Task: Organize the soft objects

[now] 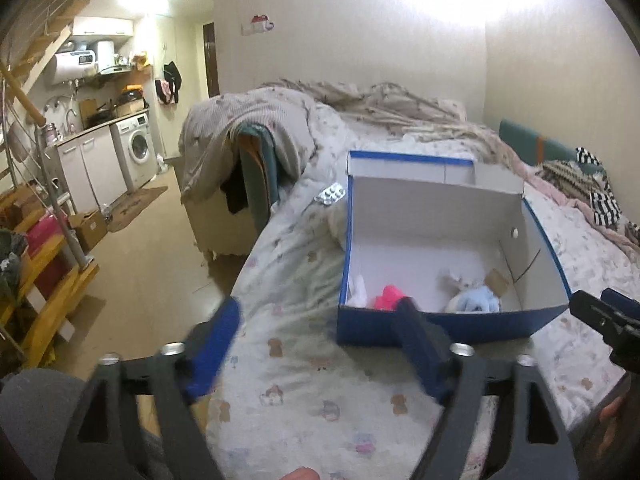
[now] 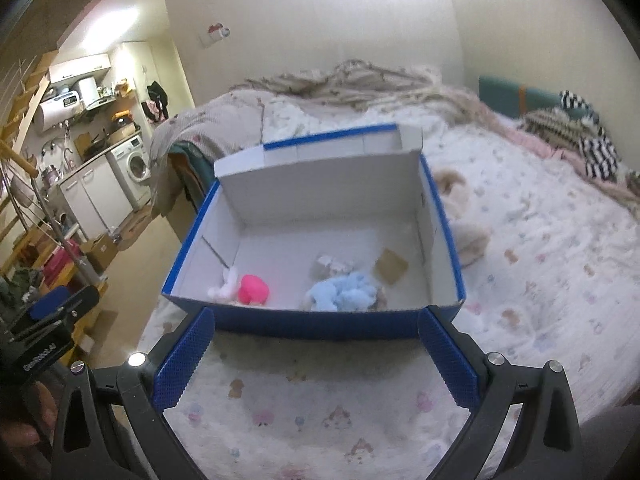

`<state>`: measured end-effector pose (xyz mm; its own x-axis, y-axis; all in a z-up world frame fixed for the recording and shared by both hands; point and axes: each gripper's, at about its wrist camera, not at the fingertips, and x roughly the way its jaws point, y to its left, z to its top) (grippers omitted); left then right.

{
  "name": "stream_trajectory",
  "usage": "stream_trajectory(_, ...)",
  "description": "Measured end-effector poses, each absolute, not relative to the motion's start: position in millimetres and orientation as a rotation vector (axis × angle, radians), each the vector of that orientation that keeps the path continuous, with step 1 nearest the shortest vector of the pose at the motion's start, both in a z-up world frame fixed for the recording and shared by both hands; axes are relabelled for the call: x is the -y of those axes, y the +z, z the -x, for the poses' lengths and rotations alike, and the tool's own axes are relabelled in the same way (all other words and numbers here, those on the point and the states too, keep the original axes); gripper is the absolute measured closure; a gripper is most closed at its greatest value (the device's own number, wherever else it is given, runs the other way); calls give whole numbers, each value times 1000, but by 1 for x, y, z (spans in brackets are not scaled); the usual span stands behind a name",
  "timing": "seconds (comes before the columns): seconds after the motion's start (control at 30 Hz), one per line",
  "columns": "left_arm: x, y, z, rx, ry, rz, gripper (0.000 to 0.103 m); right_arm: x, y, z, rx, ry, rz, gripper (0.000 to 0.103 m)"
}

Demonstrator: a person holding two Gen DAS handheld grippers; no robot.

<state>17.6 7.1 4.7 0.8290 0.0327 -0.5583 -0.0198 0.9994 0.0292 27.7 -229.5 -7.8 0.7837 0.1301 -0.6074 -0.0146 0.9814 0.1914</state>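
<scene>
You are holding both grippers over the bed (image 2: 520, 240), facing an open blue box (image 2: 304, 324) that is sitting on the printed white sheet. Your left gripper (image 1: 320, 340) is hovering short of the box's near wall with its fingers spread wide and nothing between them; its right finger (image 1: 420, 344) is overlapping the box's near wall in the left wrist view, though you cannot tell whether it is touching. Your right gripper (image 2: 316, 356) is also hanging just before the box, its blue-padded fingers (image 2: 184, 364) standing wide apart and gripping nothing.

Inside the box, the soft things are lying along the near wall: a bright pink soft toy (image 2: 253, 289) toward the left corner, a small white plush piece (image 2: 224, 286) touching it on its left, and a light blue plush toy (image 2: 344, 292) further right with a cream-coloured piece behind it. A brown paper tag (image 2: 390, 266) is lying on the box floor near the right wall.

A beige plush item (image 2: 460, 208) is resting on the bed just beside the box's right wall, outside it. A foil blister pack (image 1: 330, 193) is lying on the sheet near the box's far left corner.
</scene>
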Motion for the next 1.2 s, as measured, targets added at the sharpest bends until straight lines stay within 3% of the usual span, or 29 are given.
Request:
stream_trajectory(0.1,-8,5,-19,-595,20,-6,7,225,-6,-27,-646,63,-143,0)
stream_trajectory(1.2,-1,5,-17,-595,-21,-17,7,223,-13,-31,-660,48,-123,0)
